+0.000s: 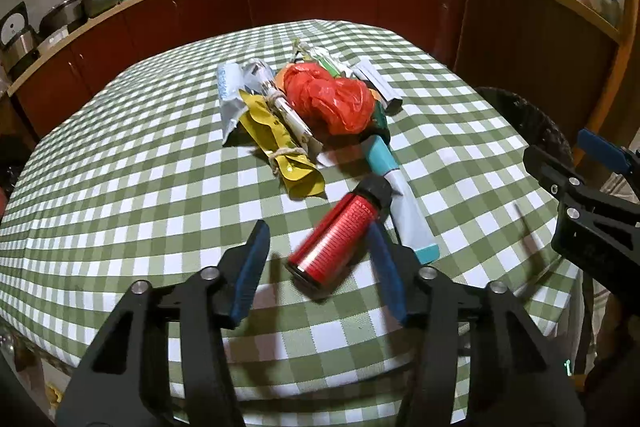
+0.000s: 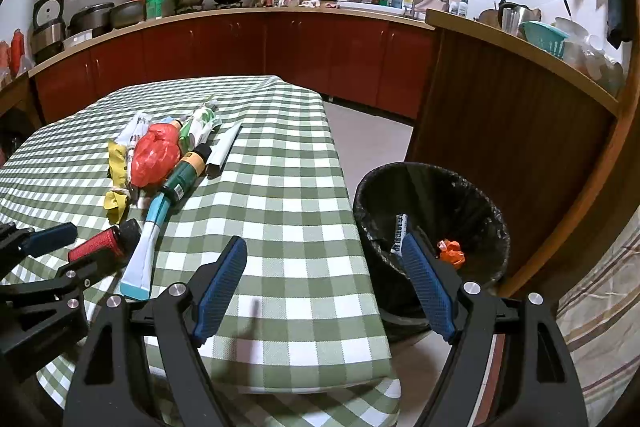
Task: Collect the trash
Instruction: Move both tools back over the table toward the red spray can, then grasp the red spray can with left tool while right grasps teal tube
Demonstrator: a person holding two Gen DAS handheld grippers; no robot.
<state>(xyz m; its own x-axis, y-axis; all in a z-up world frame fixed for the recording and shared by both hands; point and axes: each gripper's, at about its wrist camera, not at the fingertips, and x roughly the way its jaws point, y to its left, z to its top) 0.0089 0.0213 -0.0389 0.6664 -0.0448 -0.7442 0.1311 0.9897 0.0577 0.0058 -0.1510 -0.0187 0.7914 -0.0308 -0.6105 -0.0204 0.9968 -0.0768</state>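
A red can with a black cap (image 1: 340, 233) lies on the green checked table (image 1: 140, 187), between the fingers of my open left gripper (image 1: 320, 267); it also shows in the right wrist view (image 2: 102, 243). Behind it lies a pile of trash: a white and teal tube (image 1: 400, 195), a red plastic bag (image 1: 330, 99), a yellow wrapper (image 1: 280, 151), a green bottle (image 2: 186, 175) and a white box (image 2: 224, 149). My right gripper (image 2: 324, 287) is open and empty over the table's right edge, beside the black-lined bin (image 2: 432, 227).
The bin (image 1: 532, 131) stands on the floor right of the table and holds a white wrapper (image 2: 400, 231) and an orange scrap (image 2: 452, 253). Red cabinets and a wooden counter (image 2: 500, 115) with pots and a sink lie behind.
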